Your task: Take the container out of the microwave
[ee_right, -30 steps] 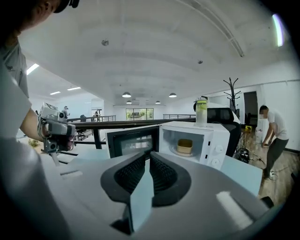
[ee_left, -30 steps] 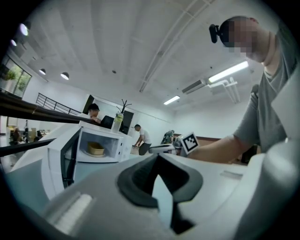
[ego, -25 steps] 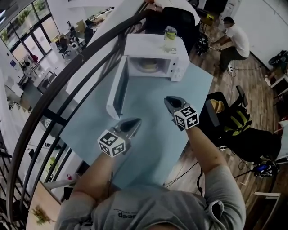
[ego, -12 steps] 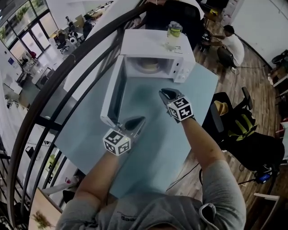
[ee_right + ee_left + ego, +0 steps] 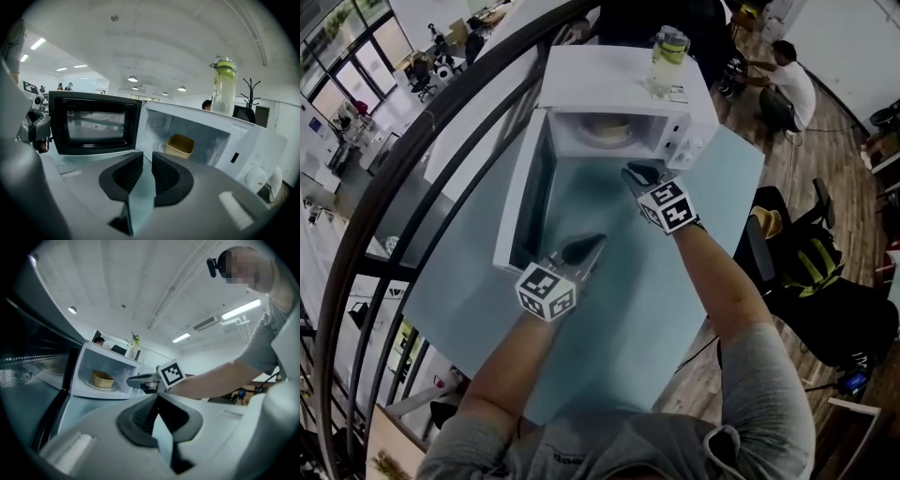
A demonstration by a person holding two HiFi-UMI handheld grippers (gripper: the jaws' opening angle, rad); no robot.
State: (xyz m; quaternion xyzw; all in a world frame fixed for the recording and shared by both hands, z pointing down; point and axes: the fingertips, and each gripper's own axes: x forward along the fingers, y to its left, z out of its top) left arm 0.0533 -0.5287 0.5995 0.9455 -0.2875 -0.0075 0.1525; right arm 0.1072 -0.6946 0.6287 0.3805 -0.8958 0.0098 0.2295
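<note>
A white microwave (image 5: 623,80) stands at the far end of the pale blue table (image 5: 609,309), its door (image 5: 525,202) swung open to the left. A tan container (image 5: 605,131) sits inside on the turntable, also visible in the gripper views (image 5: 103,379) (image 5: 180,146). My right gripper (image 5: 639,174) (image 5: 146,157) is just in front of the opening and aims at the container; its jaws are opening, with nothing between them. My left gripper (image 5: 586,248) (image 5: 157,399) hangs lower, beside the door's free edge, tips together and empty.
A green-lidded bottle (image 5: 668,56) stands on top of the microwave. A curved black railing (image 5: 422,159) runs along the table's left side. To the right of the table are a chair with a bag (image 5: 806,272) and a crouching person (image 5: 787,84).
Both grippers have advanced across the table toward the microwave, the right one reaching its opening. The microwave and container have stayed put.
</note>
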